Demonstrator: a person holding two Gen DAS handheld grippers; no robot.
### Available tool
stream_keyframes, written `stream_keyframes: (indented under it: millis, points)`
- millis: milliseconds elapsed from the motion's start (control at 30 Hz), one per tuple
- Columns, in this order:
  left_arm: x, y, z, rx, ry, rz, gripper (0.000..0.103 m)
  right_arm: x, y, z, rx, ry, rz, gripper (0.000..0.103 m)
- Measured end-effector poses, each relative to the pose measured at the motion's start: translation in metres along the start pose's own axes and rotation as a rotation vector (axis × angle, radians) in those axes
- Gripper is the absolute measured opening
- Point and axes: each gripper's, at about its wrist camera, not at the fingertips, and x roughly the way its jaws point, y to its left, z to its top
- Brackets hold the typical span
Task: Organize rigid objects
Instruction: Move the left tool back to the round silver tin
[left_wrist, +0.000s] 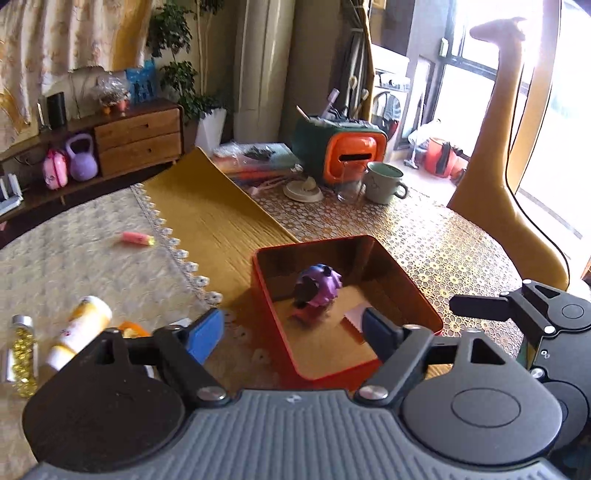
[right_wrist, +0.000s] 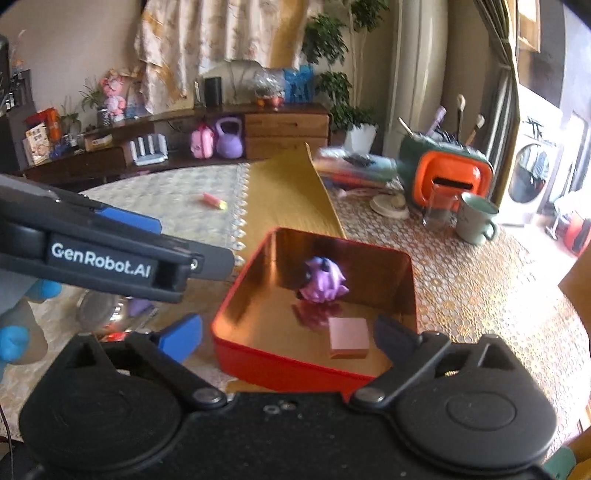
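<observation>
Red tin (left_wrist: 332, 354) sits mid-counter (left_wrist: 443, 236), already holding a purple toy (left_wrist: 318, 291) and pink block (right_wrist: 349, 338). We hold both the left hand-held gripper (left_wrist: 291, 332) and the right hand-held gripper (right_wrist: 291, 338) spread apart, empty. Next, we judge, fetch the white bottle (left_wrist: 79, 330) near the left edge.

So I've got the tin (right_wrist: 406, 291) sitting mid-surface with a spiky toy (right_wrist: 324, 282) inside toward the back and a small block (right_wrist: 349, 338) in front of it. Mug (right_wrist: 474, 219) and glass (right_wrist: 439, 208) are behind it to the right, and a crayon (right_wrist: 214, 200) lies off to the back left.
</observation>
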Motion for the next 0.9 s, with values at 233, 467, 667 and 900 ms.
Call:
stream_keyframes:
  millis: [233, 467, 667, 900]
  points:
    - [-0.033, 0.020, -0.016, 0.016, -0.037, 0.029, 0.085, -0.011, 0.023, -0.002, -0.004, -0.034, 0.057, 0.103]
    - [-0.061, 0.044, -0.040, 0.035, -0.104, 0.112, 0.099, -0.012, 0.050, -0.010, -0.033, -0.054, 0.118, 0.103]
    - [-0.066, 0.064, -0.062, 0.043, -0.097, 0.177, 0.099, -0.002, 0.071, -0.016, -0.051, -0.047, 0.153, 0.103]
    - [-0.052, 0.092, -0.089, 0.000, -0.037, 0.220, 0.099, 0.015, 0.103, -0.033, -0.084, -0.010, 0.204, 0.103]
